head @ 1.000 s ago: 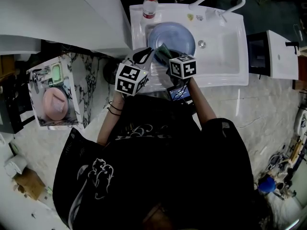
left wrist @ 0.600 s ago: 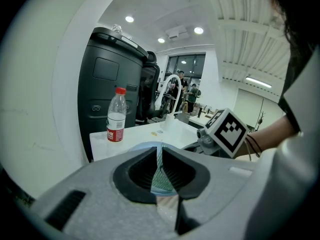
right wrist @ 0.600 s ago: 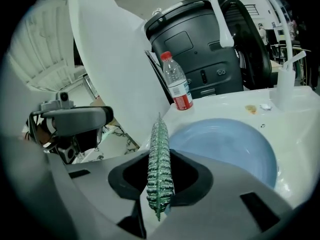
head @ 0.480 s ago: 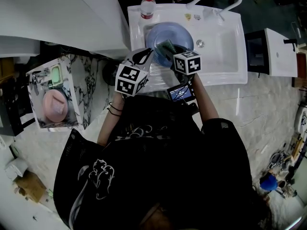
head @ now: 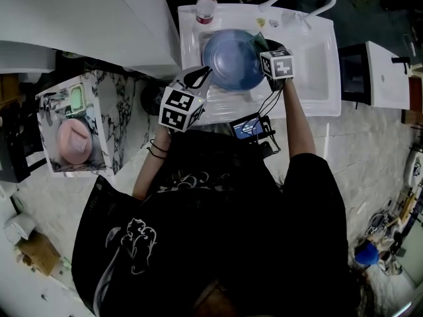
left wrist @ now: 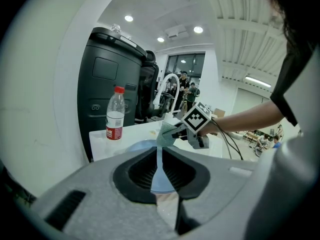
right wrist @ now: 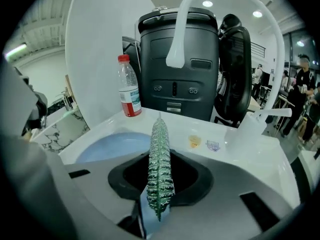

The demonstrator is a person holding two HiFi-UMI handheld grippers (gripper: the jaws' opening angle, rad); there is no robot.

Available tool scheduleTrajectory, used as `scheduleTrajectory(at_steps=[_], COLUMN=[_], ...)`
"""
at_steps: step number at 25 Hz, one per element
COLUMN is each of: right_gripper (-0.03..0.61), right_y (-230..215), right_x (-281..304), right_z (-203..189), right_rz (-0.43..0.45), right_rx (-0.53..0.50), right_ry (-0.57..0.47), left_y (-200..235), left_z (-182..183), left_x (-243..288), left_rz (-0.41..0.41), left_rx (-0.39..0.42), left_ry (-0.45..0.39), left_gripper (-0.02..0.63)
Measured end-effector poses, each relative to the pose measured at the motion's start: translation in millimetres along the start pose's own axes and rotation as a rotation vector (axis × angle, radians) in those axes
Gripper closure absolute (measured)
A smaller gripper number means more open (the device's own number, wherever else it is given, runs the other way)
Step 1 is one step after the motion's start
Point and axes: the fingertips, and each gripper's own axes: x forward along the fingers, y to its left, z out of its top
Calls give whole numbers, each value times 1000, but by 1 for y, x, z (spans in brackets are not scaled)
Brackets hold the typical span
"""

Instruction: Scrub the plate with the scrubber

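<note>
Left gripper is clamping the blue plate by its rim, holding it over the white sink. Right gripper is pinching the green scrubber at the plate's right edge.

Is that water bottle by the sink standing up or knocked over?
Upright: the bottle stands on the sink ledge, red cap on top.

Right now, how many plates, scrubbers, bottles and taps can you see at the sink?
plate: 1
scrubber: 1
bottle: 1
tap: 1
Total: 4
</note>
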Motion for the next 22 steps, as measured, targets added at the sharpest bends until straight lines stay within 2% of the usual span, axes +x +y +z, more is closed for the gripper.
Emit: scheduleTrajectory(at_steps=[2, 4, 13, 18, 22], right_gripper=[489, 489, 488, 488, 488], right_y=[0, 3, 22, 45, 66], right_x=[2, 4, 2, -15, -28], right_z=[1, -3, -34, -46, -55], right_rz=[-3, -2, 21, 83, 153], right_rx=[-58, -71, 35, 38, 87], right_ry=[28, 56, 123, 125, 129], left_y=[-1, 0, 4, 1, -4], left_z=[-1, -3, -5, -4, -2], left_x=[0, 0, -1, 2, 6], left_rz=[1, 4, 26, 22, 17], left_rx=[-2, -4, -21, -20, -16], left_ry=[1, 4, 2, -2, -3], left_gripper=[580, 580, 581, 580, 580])
